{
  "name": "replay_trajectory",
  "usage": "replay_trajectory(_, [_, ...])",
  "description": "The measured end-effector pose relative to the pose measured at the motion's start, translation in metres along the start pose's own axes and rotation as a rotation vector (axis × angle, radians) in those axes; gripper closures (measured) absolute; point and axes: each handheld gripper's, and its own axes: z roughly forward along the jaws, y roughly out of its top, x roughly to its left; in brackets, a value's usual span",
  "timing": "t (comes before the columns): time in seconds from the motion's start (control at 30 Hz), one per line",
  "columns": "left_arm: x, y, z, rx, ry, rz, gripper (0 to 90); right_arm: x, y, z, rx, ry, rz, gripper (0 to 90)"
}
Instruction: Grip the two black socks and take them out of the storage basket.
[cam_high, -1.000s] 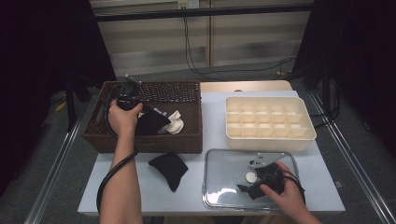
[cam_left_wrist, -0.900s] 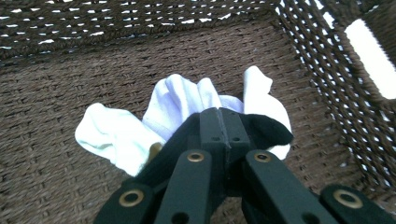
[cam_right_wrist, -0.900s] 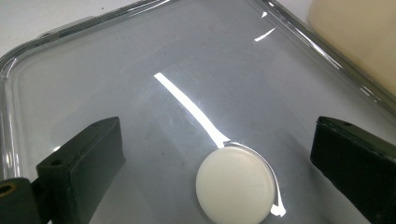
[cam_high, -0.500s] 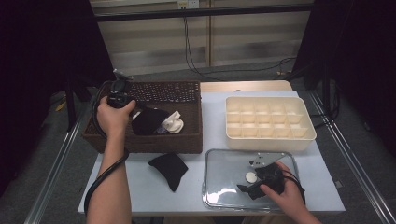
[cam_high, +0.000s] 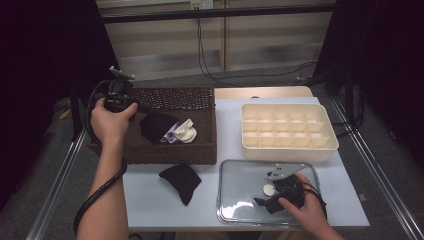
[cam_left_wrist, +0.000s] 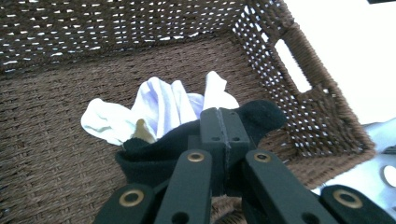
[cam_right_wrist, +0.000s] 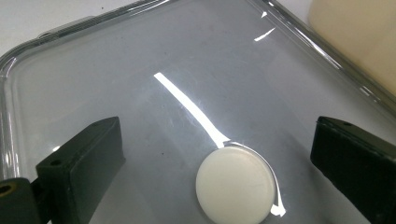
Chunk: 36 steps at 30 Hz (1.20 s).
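Note:
A brown wicker basket (cam_high: 170, 152) (cam_left_wrist: 303, 70) at the table's left holds a black sock (cam_high: 156, 125) (cam_left_wrist: 154, 154) and a crumpled white cloth (cam_high: 185, 132) (cam_left_wrist: 159, 100). My left gripper (cam_high: 129, 102) (cam_left_wrist: 219, 114) hangs above the basket's back left corner. Its jaws are shut flat on each other with nothing between them, and the black sock lies below them. A clear lid (cam_high: 240, 190) (cam_right_wrist: 140, 70) with a white round knob (cam_high: 269, 189) (cam_right_wrist: 236, 184) lies at the front right. My right gripper (cam_high: 266, 197) (cam_right_wrist: 215, 128) rests on it, open, a jaw on each side of the knob.
A second black sock (cam_high: 181, 179) lies on the table in front of the basket. A cream tray (cam_high: 287, 132) with several compartments stands behind the lid. Cables run across the floor beyond the table's far edge.
My left hand has lifted out of the basket and drawn back to the left, away from the black sock, which stayed in the basket. The right hand has kept still.

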Motion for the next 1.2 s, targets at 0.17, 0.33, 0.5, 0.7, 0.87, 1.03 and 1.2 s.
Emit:
replay_trajectory(0.17, [-0.007,0.001,-0.01,-0.011,-0.034,-0.002,90.0,0.0,0.0,0.0,0.0,0.0,0.0,2.1])
replay_trajectory(0.33, [-0.014,0.002,-0.018,-0.011,-0.033,0.014,90.0,0.0,0.0,0.0,0.001,0.0,0.001,2.1])
replay_trajectory(0.5, [-0.022,0.003,-0.029,-0.017,-0.044,0.038,90.0,0.0,0.0,0.0,0.001,0.0,0.001,2.1])
replay_trajectory(0.7, [-0.033,0.001,-0.039,-0.03,-0.068,0.054,90.0,0.0,0.0,0.0,0.001,0.0,0.001,2.1])
replay_trajectory(0.87, [-0.039,-0.004,-0.048,-0.037,-0.076,0.064,90.0,0.0,0.0,0.0,0.001,0.0,0.001,2.1])
replay_trajectory(1.03, [-0.041,-0.011,-0.054,-0.042,-0.09,0.068,90.0,0.0,0.0,0.0,0.0,0.0,0.0,2.1])
replay_trajectory(1.2, [-0.042,-0.015,-0.059,-0.044,-0.096,0.066,90.0,0.0,0.0,0.0,0.001,-0.001,0.0,2.1])
